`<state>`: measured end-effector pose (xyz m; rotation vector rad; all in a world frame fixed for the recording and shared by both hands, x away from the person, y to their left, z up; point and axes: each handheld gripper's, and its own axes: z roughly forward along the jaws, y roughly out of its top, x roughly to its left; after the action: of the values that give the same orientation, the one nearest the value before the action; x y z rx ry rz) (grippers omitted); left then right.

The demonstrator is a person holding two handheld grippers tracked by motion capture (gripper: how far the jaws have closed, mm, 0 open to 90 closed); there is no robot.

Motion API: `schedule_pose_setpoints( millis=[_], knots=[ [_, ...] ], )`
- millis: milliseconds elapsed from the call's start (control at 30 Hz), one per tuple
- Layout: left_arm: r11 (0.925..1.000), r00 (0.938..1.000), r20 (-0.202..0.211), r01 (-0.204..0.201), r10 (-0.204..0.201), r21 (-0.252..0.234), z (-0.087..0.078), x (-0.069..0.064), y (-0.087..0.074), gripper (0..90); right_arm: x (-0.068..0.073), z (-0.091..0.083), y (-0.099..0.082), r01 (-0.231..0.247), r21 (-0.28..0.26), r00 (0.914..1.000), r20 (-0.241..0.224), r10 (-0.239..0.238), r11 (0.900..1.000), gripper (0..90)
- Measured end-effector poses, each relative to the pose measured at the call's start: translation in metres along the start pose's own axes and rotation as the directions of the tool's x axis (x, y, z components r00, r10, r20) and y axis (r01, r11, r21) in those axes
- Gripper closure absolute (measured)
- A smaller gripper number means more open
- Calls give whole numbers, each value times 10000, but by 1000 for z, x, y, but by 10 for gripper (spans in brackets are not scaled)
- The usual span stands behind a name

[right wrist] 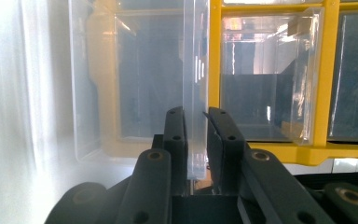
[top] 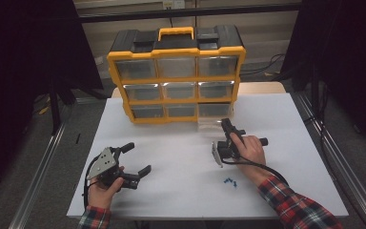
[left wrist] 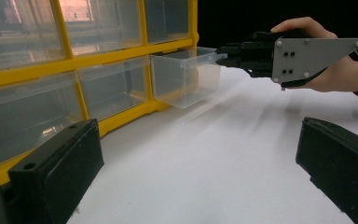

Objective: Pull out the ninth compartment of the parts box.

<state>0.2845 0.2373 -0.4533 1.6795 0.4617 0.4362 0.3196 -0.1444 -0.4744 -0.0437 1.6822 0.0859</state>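
White table [top: 181,157] in a dim room, dark curtains on both sides, metal rails along the floor. High view: yellow and black organizer cabinet [top: 176,76] stands at the far edge of the table, three rows of clear drawers. Bottom-right clear drawer [top: 213,123] is pulled out toward the person. Right gripper [top: 226,125] points at the cabinet, tips at the drawer's front. Left gripper [top: 136,160] sits near the front left of the table, well apart from the cabinet, jaws spread, nothing between them. Small blue bits [top: 229,182] lie on the table near the right forearm.

Left gripper view: own two jaws stand wide apart over bare table. Drawer [left wrist: 185,77] juts out of the cabinet's [left wrist: 88,60] bottom row; right gripper [left wrist: 228,53] meets its front rim, hand [left wrist: 326,56] behind it.

Right gripper view: right gripper [right wrist: 196,135] is clenched on the drawer's [right wrist: 193,70] thin front wall, one pad on each face. Cabinet frame [right wrist: 214,60] and neighbouring drawers behind.
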Motion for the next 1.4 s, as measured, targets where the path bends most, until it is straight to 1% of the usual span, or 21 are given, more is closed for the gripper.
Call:
schedule_pose_setpoints(
  millis=[67,100,167,200,233,267,300,333,367,400,467,500,533,600,633,867,1100,1233,1267,1300,1400],
  knots=[
    [10000,10000,-1,2,-2,3,0,0,0,3,0,0,0,65,-62,9999,99,-64,10000,792],
    [10000,10000,-73,12,-11,55,-1,0,0,3,1,-1,-1,23,-73,10000,-10,-23,10000,792],
    [10000,10000,-14,36,-36,-11,0,0,0,3,4,-4,-2,-291,99,9996,-45,292,9995,792],
    [10000,10000,6,10,-10,-6,0,0,0,3,4,-4,-2,-291,99,9996,-45,292,9995,792],
    [9999,9995,-323,-5,9,118,-1,-1,0,3,4,-3,-2,-167,4,9998,-49,167,9999,792],
    [10000,10000,-41,3,-2,54,0,0,0,3,2,-3,-2,129,-194,9999,51,-128,9997,791],
    [10000,10000,-12,22,-22,2,0,0,0,3,1,-3,-2,229,-267,9997,18,-229,9994,791],
    [10000,10000,-12,22,-22,2,0,0,0,3,1,-3,-2,229,-267,9997,18,-229,9994,791],
    [10000,10000,-6,-16,16,21,-1,0,0,3,3,-4,-2,-2,-123,10000,-15,2,9999,792],
    [10000,10000,1,-34,34,32,-1,0,0,3,2,-4,-2,189,-284,9998,-18,-190,9994,791],
    [10000,10000,-11,40,-40,-12,0,0,0,3,1,-4,-2,192,-273,9998,-19,-192,9994,791],
    [9999,9995,-321,-14,18,138,-1,-1,0,3,2,-5,-2,167,-251,9999,-6,-168,9995,791],
    [9999,9994,-341,14,-10,106,-1,-2,0,3,2,-5,-3,61,-265,10000,-16,-61,9996,791],
    [9999,9995,-321,-23,27,119,-1,-1,0,3,2,-6,-3,40,-243,10000,-11,-40,9997,791],
    [10000,10000,-19,31,-31,-17,0,0,0,3,1,-5,-2,190,-329,9998,-39,-191,9993,791],
    [10000,10000,-28,-50,50,38,-1,0,0,3,2,-7,-2,105,-300,9999,-48,-107,9995,790],
    [10000,10000,-41,72,-72,-56,0,0,0,3,2,-8,-3,52,-348,10000,-25,-52,9994,790],
    [10000,10000,-31,-69,69,57,-1,0,0,3,3,-8,-3,-84,-279,9999,-97,81,9996,789],
    [10000,10000,-33,-50,50,55,-1,0,0,3,1,-7,-3,76,-439,9999,-74,-80,9990,789],
    [10000,10000,-33,-52,52,65,-1,0,0,3,2,-7,-4,32,-436,10000,-49,-34,9990,789],
    [10000,10000,-58,6,-6,3,-1,0,0,3,1,-7,-6,261,-489,9996,-49,-264,9985,789]
  ],
)
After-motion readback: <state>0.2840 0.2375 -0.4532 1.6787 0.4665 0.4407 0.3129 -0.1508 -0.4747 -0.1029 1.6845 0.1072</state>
